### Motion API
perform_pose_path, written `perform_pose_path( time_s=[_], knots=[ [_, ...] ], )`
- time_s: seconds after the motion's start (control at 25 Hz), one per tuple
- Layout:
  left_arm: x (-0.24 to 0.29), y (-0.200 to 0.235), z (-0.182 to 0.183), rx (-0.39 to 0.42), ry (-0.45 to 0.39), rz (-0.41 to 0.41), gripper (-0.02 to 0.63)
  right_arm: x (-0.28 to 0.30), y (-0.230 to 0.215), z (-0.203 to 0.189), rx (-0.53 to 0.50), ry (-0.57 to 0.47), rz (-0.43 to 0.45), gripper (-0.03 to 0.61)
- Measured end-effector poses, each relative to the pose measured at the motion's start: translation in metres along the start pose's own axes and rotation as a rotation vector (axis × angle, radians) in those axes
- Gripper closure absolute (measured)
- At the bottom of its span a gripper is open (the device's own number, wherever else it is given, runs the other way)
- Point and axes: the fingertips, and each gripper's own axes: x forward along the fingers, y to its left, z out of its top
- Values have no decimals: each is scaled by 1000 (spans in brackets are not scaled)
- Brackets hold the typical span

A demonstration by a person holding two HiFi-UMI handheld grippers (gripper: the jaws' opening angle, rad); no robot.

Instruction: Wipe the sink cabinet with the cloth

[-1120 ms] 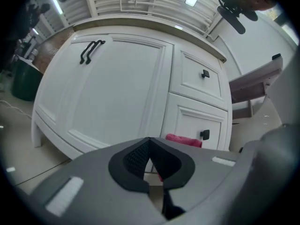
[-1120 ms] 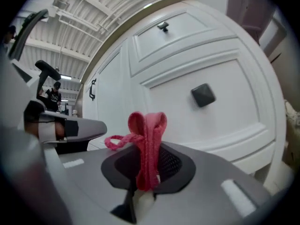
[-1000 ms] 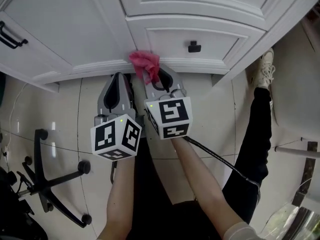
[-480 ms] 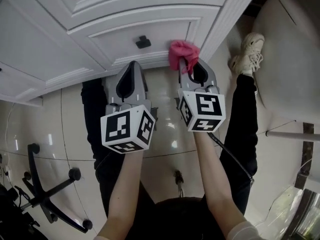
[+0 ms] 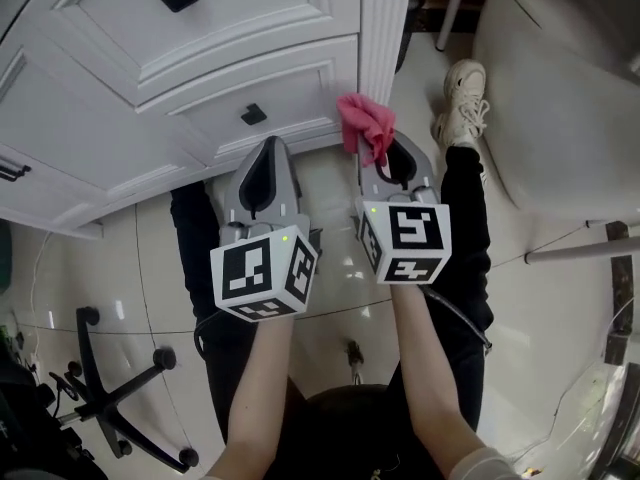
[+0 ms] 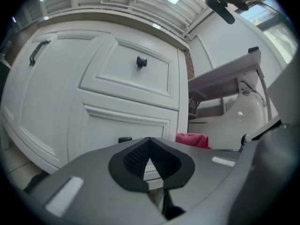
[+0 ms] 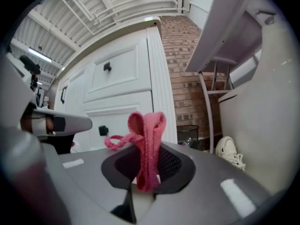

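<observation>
The pink cloth [image 5: 364,125] is soft, light and floppy. It bends and bunches up, and it will not break. The best place to hold it is the thick folded middle, so that a fat puff sticks out in front for rubbing. That is how it sits now: the right gripper [image 5: 388,164] is squeezed tight on that fold, and a thin twisted end [image 7: 116,140] hangs loose to the left. The left gripper [image 5: 265,164] is pinched closed with nothing in it.

In the head view, the cloth is in the upper middle of the picture, right by the bottom of the cabinet's corner post [image 5: 384,28]. I cannot tell if it touches the wood.

The sink cabinet [image 5: 120,98] is white, hard and smooth. It has raised frames and grooves where dirt can hide, and a soft cloth can push into them. Two small black knobs [image 5: 253,115] stick out of the drawers, so the cloth has to go around them.

The floor [image 5: 330,258] is shiny tile. A white shoe [image 5: 459,98] is at the upper right, and a wheeled chair base [image 5: 110,408] is at the lower left. A brick wall [image 7: 187,74] stands beside the cabinet.
</observation>
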Motion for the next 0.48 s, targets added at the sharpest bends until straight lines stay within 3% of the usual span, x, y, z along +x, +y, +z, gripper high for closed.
perform_pose_path(
  time_s=[0.24,0.36,0.48],
  knots=[
    [-100,-13,85,-2,-142,38,600,-104,62,82,88,-99,127,520],
    [-155,-16,103,-77,-131,51,601,-161,101,101,116,-111,205,520],
    [-192,-11,119,-110,-155,70,601,-191,134,112,59,-125,279,520]
  ],
)
